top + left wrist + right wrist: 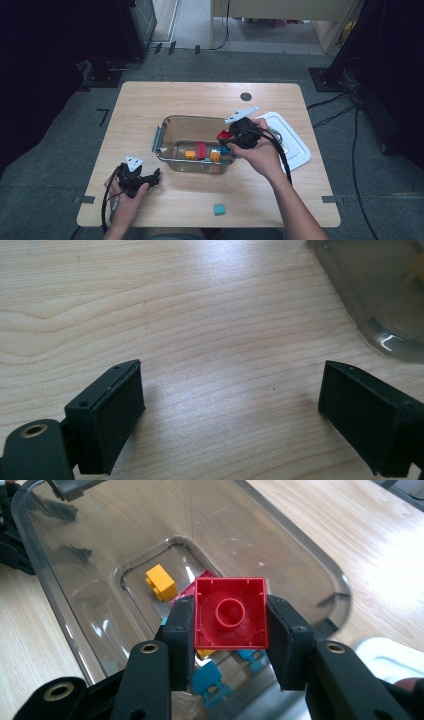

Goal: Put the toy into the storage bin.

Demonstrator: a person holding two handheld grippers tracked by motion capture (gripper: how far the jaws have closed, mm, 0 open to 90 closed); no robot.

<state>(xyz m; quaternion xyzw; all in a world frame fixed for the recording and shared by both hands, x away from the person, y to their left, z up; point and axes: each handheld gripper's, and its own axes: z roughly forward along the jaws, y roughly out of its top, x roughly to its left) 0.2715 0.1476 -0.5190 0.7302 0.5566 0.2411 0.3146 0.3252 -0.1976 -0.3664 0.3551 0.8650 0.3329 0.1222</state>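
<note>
- Two black jaws of the right gripper point(230, 645) are clenched on a red block point(230, 612), one pad against each of its opposite side walls.
- Its hollow underside faces the right gripper view's camera, with the round inner tube in the middle; the block looks square there, so no long axis can be told.
- From the high view, the red block point(223, 135) hangs above the right end of a clear plastic bin point(165, 131), over the bin's inside and not resting on its floor.
- Inside the bin lie an orange block point(161, 582), a dark red block point(201, 149) and teal pieces point(207, 679).
- Released and wide apart, the left gripper point(230, 415) has nothing between its jaws; it sits low over bare wood near the bin's front left corner.
- One teal block point(219, 209) lies alone near the front edge of the table point(150, 97), well apart from the bin.
- Just right of the bin, a white lid point(295, 145) lies flat.
- Light wood grain covers the tabletop, with a dark round hole point(245, 96) near its far edge.
- Grey carpet surrounds the table, with black stands and cables point(335, 107) at both sides.
</note>
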